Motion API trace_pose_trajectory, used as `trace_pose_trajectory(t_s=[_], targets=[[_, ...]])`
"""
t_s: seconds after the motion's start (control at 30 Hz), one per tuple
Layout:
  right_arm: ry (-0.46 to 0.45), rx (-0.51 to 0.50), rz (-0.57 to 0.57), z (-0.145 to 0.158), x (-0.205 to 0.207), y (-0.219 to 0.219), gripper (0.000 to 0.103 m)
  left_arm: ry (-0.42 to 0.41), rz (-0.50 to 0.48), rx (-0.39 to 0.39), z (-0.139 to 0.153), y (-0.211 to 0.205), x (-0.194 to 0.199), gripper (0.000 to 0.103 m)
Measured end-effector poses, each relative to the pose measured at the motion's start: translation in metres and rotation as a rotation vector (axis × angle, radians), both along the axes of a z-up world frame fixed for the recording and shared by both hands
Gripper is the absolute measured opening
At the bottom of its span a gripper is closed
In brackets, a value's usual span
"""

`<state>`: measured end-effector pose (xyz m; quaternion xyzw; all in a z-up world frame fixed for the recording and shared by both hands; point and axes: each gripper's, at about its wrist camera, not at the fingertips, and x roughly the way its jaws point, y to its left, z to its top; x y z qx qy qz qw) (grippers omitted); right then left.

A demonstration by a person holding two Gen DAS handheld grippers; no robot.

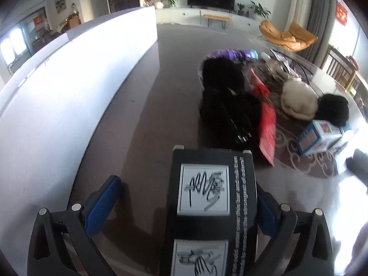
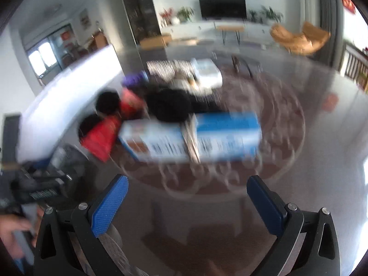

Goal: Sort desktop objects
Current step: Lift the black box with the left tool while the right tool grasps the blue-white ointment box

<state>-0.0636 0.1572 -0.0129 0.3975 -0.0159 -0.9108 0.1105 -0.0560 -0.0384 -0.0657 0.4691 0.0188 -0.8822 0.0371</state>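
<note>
Only in the left wrist view is a black box (image 1: 210, 209) with two white scribbled labels seen between the widely spread jaws of the left gripper (image 1: 186, 209), touching the right jaw alone. In the blurred right wrist view, one blue-and-white carton (image 2: 191, 135) is seen on the tabletop (image 2: 322, 138) beyond the right gripper (image 2: 187, 202), whose jaws are spread and empty. Two red packets (image 2: 101, 138) lie left of the carton.

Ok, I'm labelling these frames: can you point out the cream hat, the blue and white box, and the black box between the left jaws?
cream hat (image 1: 299, 100), left wrist view, on its crown.
blue and white box (image 1: 318, 136), left wrist view, on its side face.
black box (image 1: 212, 184), left wrist view, on its white label.
</note>
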Motion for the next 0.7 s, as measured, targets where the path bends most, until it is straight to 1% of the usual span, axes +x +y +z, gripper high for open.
trace_pose_trajectory(t_s=[0.07,0.13,0.23,0.3,0.33,0.37,0.4,0.47,0.53,0.57,0.63,0.7], targets=[[0.035,0.064,0.0,0.014,-0.022,-0.011,0.103,0.003,0.006,-0.001,0.001,-0.001,-0.003,0.103],[0.032,0.099,0.02,0.016,-0.038,-0.022,0.103,0.003,0.004,-0.001,0.003,-0.001,-0.004,0.103],[0.042,0.147,0.064,0.013,-0.054,-0.038,0.103,0.003,0.001,0.0,0.009,-0.008,-0.001,0.103],[0.053,0.244,0.064,0.001,-0.059,-0.049,0.103,0.003,0.001,0.0,0.009,-0.008,-0.001,0.103],[0.053,0.278,0.055,-0.003,-0.059,-0.05,0.103,0.002,0.0,-0.001,0.009,-0.008,-0.001,0.103],[0.071,0.271,0.051,-0.005,-0.055,-0.046,0.103,0.003,0.0,0.0,0.009,-0.008,-0.001,0.103],[0.064,0.271,0.042,-0.005,-0.05,-0.039,0.103,0.003,-0.002,0.001,0.01,-0.009,0.0,0.103],[0.047,0.302,0.022,-0.005,-0.034,-0.023,0.103,0.003,-0.003,0.001,0.011,-0.01,0.001,0.103],[0.042,0.319,0.032,-0.005,-0.014,-0.005,0.103,0.003,-0.001,0.002,0.011,-0.011,0.002,0.103],[0.031,0.348,0.025,-0.007,-0.003,0.005,0.103,0.003,0.0,0.001,0.012,-0.01,0.002,0.103],[0.016,0.375,0.012,-0.009,0.019,0.027,0.103,0.002,0.004,0.0,0.012,-0.011,0.002,0.103],[-0.017,0.366,-0.015,-0.01,0.03,0.044,0.103,0.002,0.006,0.001,0.013,-0.011,0.002,0.103]])
